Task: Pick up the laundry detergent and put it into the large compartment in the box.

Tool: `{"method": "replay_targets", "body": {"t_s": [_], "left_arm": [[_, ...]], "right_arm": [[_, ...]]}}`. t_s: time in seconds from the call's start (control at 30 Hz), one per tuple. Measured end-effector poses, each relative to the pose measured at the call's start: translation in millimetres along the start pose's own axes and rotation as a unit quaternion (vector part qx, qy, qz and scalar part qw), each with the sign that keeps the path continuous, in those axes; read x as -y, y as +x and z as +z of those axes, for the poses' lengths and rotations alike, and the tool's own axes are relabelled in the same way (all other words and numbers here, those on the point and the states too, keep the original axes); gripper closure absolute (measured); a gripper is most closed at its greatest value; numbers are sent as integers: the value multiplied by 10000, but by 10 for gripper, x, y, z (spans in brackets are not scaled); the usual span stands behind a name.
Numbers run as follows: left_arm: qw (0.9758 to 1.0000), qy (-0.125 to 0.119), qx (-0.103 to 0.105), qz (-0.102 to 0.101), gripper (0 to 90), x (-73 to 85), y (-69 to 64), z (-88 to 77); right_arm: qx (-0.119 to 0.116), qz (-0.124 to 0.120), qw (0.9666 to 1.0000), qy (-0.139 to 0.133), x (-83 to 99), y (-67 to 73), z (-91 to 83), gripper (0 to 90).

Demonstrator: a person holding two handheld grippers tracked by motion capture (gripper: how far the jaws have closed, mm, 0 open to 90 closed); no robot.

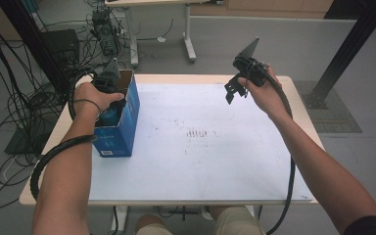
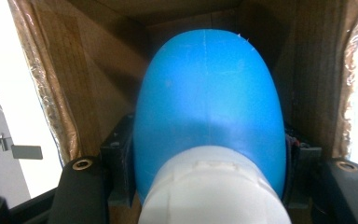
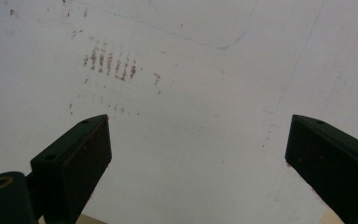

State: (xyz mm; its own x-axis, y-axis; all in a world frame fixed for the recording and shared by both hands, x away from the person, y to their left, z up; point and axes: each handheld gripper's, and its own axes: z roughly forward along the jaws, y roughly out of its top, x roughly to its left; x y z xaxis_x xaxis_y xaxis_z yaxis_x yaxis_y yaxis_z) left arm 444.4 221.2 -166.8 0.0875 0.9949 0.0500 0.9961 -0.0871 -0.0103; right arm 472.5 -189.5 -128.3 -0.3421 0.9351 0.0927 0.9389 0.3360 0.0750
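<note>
A blue bottle (image 2: 207, 107) with a white cap (image 2: 214, 191) sits between the jaws of my left gripper (image 2: 209, 172), which is shut on its sides just above the cap. Bottle and jaws are inside an open blue cardboard box (image 1: 120, 122) at the table's left edge, brown walls all around in the left gripper view. In the high view my left gripper (image 1: 108, 85) points down into the box, with a bit of the blue bottle (image 1: 109, 117) showing under the hand. My right gripper (image 1: 235, 90) hangs above the table's far right part, its jaws (image 3: 196, 154) wide open with nothing between them.
A white sheet (image 1: 196, 142) with reddish-brown smudges (image 1: 197, 133) covers the table. Cables and equipment (image 1: 103, 29) lie on the floor at the left. A black frame post (image 1: 352, 44) stands at the right, and another table's leg (image 1: 190, 44) behind.
</note>
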Motion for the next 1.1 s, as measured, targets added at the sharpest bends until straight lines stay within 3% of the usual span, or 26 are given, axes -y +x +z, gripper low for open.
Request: {"method": "replay_targets", "body": {"t_s": [1.1], "left_arm": [[10000,-4,-2,13,368,3,-5,3]], "right_arm": [[-28,-8,10000,-20,15,-12,-12,69]]}}
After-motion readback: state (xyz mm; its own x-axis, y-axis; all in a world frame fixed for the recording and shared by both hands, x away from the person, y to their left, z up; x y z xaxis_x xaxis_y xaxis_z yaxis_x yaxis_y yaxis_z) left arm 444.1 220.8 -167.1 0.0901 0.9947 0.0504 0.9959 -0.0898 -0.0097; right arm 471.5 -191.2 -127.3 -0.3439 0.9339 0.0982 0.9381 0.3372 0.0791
